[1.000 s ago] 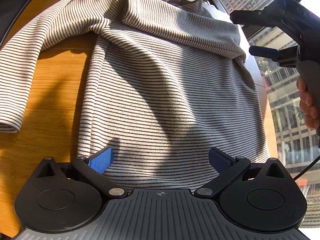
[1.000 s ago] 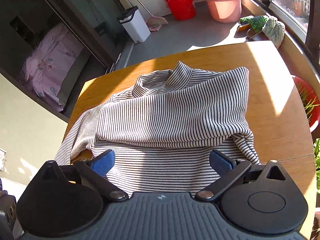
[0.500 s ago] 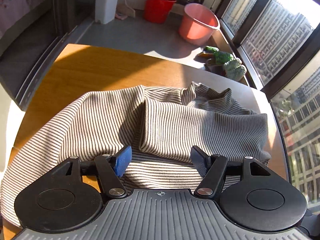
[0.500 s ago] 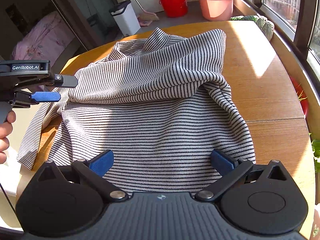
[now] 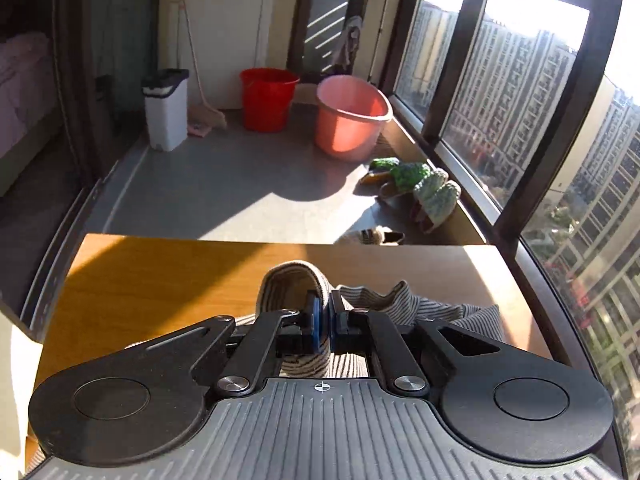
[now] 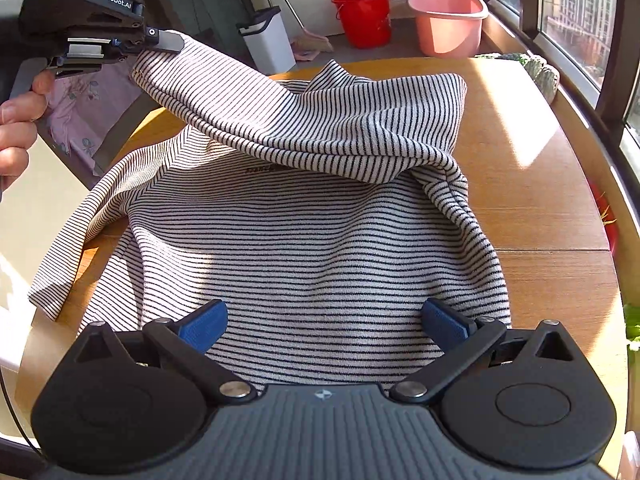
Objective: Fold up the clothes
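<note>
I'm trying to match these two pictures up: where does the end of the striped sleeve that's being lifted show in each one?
Left wrist view: the sleeve end loops at lower centre, pinched in the left gripper.
Right wrist view: the sleeve end is at upper left, held up off the table by the left gripper; the right gripper is open.
Shared landmark: the pink tub on the floor.

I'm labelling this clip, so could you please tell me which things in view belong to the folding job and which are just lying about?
Part of the job:
striped sweater
its sleeve cuff, clamped in the left gripper
right gripper, open above the hem
wooden table

Lying about:
red bucket
pink basin
white bin
slippers
</note>
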The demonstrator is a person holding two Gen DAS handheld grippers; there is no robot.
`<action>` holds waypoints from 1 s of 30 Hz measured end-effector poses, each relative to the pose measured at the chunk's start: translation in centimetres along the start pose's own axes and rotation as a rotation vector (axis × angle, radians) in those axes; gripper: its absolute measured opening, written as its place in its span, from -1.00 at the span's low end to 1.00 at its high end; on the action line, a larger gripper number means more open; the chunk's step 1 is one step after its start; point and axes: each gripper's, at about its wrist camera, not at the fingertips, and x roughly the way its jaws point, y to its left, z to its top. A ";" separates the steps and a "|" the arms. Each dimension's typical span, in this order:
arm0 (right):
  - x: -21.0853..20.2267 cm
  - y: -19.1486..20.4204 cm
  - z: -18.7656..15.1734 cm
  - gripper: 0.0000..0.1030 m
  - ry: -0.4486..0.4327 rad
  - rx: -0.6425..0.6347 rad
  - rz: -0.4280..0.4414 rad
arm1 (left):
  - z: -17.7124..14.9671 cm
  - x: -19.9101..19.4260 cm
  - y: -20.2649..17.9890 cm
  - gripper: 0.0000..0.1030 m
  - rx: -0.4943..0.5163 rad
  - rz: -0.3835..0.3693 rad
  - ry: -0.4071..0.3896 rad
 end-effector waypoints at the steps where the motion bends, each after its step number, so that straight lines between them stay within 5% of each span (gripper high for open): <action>1: 0.0 -0.1 0.0 1.00 -0.002 0.008 -0.002 | -0.1 0.3 0.6 -0.90 -0.007 0.026 0.004; 8: 0.5 0.6 -0.2 1.00 0.000 -0.054 -0.039 | -4.5 4.2 3.8 -0.87 -0.010 0.095 0.211; 11: 0.9 1.6 -0.6 1.00 0.010 -0.141 -0.079 | -5.5 3.9 5.5 -0.57 -0.086 0.109 0.222; 13: 1.2 2.2 -0.6 1.00 0.018 -0.179 -0.109 | -5.4 2.8 6.8 -0.14 -0.134 0.129 0.205; 17: 1.8 2.7 -0.4 1.00 0.026 -0.182 -0.147 | -5.3 -1.2 9.6 0.00 -0.138 0.198 0.191; 24: 2.7 3.6 0.0 1.00 0.034 -0.127 -0.211 | -10.0 -11.0 12.0 0.46 0.242 0.262 0.263; 30: 3.3 4.0 0.6 1.00 0.049 -0.087 -0.242 | -14.7 -14.0 12.1 0.41 0.640 0.262 0.290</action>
